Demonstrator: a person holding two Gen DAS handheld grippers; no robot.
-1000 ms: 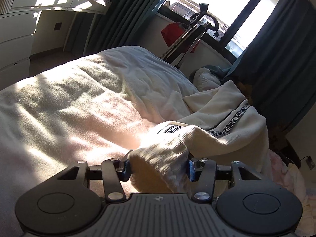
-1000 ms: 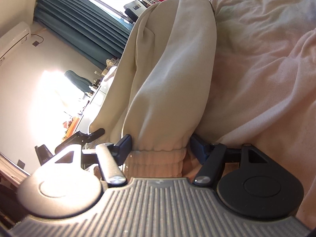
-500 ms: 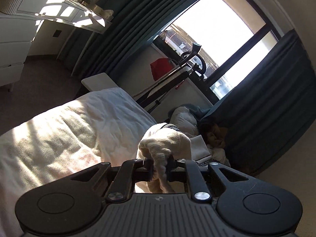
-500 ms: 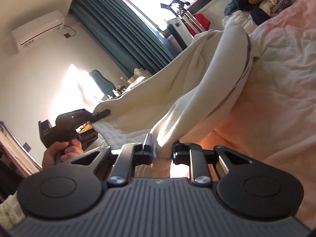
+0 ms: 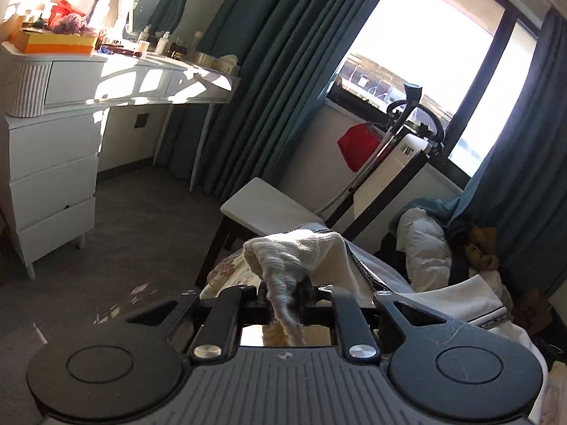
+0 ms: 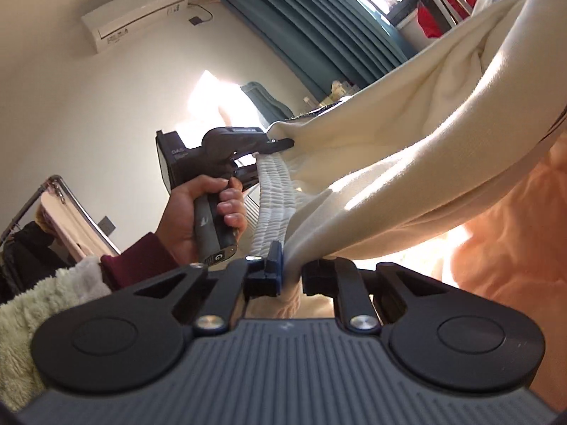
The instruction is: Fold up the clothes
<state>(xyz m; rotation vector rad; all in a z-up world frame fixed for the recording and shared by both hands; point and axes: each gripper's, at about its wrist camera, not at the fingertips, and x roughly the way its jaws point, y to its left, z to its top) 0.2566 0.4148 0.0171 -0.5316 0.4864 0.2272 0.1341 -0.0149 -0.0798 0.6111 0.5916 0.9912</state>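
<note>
from my left wrist view i see the left gripper (image 5: pixel 285 299) clamped tight on a bunched, ribbed knit band of the cream garment (image 5: pixel 301 248), the fabric twisted into a rope-like wad between the closed-in jaws. the rest of the garment drops away past the fingers, with a dark printed stripe running along its edge. this view alone gives me the room: a white dressing table (image 5: pixel 71 81) cluttered with bottles, heavy teal curtains (image 5: pixel 269 71) in deep pleats, a bright window (image 5: pixel 425 49), a red bag (image 5: pixel 358 145) and a pile of clothes (image 5: pixel 432 244) in the corner.

my right wrist view shows what the left cannot: the whole stretch of the garment (image 6: pixel 407 134) hanging in the air between the two tools. the right gripper (image 6: pixel 290 278) is pinched narrow on the soft, fleecy cream cloth right beside the ribbed elastic waistband (image 6: pixel 273 191), which runs up in fine gathered ridges to the other gripper (image 6: pixel 280 143). there i can see the left hand (image 6: pixel 198 212) wrapped round the grey handle, a maroon cuff at the wrist. below and to the right lies a pinkish, fuzzy blanket (image 6: pixel 503 248), sunlit; the garment is lifted above it. a white air conditioner (image 6: pixel 134 10) sits high on the pale wall.
</note>
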